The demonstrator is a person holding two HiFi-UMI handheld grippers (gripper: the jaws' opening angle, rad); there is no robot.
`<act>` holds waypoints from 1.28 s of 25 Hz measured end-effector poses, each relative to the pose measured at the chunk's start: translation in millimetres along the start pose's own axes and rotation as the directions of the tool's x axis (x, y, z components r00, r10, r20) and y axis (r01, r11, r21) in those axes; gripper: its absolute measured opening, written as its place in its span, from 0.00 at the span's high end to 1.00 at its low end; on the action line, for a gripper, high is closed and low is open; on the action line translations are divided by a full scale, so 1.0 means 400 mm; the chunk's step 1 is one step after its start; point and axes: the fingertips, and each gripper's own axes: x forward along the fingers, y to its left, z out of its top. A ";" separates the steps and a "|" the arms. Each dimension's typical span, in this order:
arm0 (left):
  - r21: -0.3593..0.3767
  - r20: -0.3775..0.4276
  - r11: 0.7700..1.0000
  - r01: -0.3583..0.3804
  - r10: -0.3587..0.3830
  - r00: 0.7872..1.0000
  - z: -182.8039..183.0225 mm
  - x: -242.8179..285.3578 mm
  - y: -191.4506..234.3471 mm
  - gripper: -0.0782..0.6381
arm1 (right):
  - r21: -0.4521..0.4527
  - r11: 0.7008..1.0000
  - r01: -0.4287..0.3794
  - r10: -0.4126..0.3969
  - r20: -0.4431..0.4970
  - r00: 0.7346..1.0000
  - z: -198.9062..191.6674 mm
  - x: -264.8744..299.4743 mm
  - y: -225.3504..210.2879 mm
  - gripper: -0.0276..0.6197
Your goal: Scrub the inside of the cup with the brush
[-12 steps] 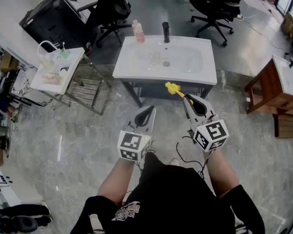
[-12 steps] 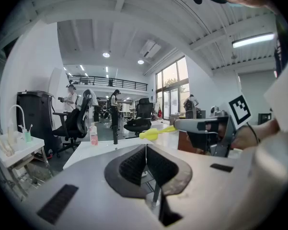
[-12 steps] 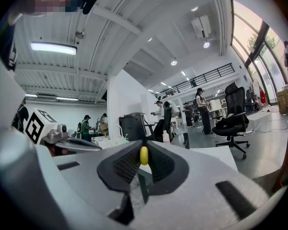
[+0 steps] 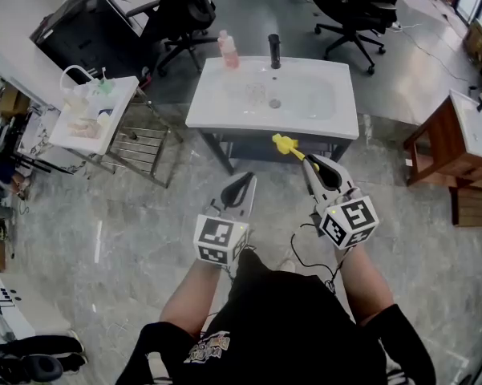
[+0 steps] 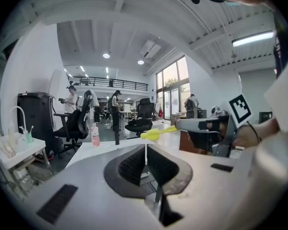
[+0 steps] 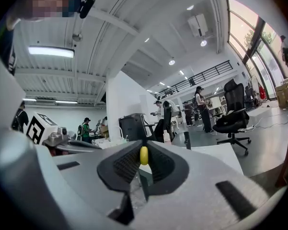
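Left gripper (image 4: 245,183): jaws fully together with nothing between them, held level beside the right gripper (image 4: 308,164) and apart from it. Right gripper: jaws clamped on the handle of the yellow plastic brush (image 4: 284,144), whose head projects forward over the near edge of the white rectangular wash basin (image 4: 216,112). A clear, cup-like object (image 4: 255,95) stands inside the basin; too faint to confirm. A black tap (image 4: 274,52) and a pink bottle (image 4: 227,52) stand at the basin's far rim.
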 end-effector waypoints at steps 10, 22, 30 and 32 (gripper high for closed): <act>-0.024 -0.005 1.000 0.001 -0.001 1.000 -0.010 0.011 0.071 0.87 | 0.002 1.000 0.014 -0.014 -0.018 1.000 -0.005 0.065 -0.010 0.90; -0.042 -0.004 0.999 0.027 -0.027 1.000 -0.025 0.042 0.228 0.61 | -0.011 1.000 0.024 -0.025 -0.044 0.999 -0.013 0.221 0.014 0.90; -0.063 -0.013 0.997 0.050 -0.051 0.999 -0.043 0.084 0.357 0.59 | -0.018 0.998 0.054 -0.055 -0.066 0.996 -0.024 0.347 0.015 0.90; -0.067 -0.015 0.996 0.058 -0.059 0.998 -0.045 0.095 0.389 0.59 | -0.020 0.998 0.066 -0.067 -0.069 0.995 -0.024 0.377 0.013 0.90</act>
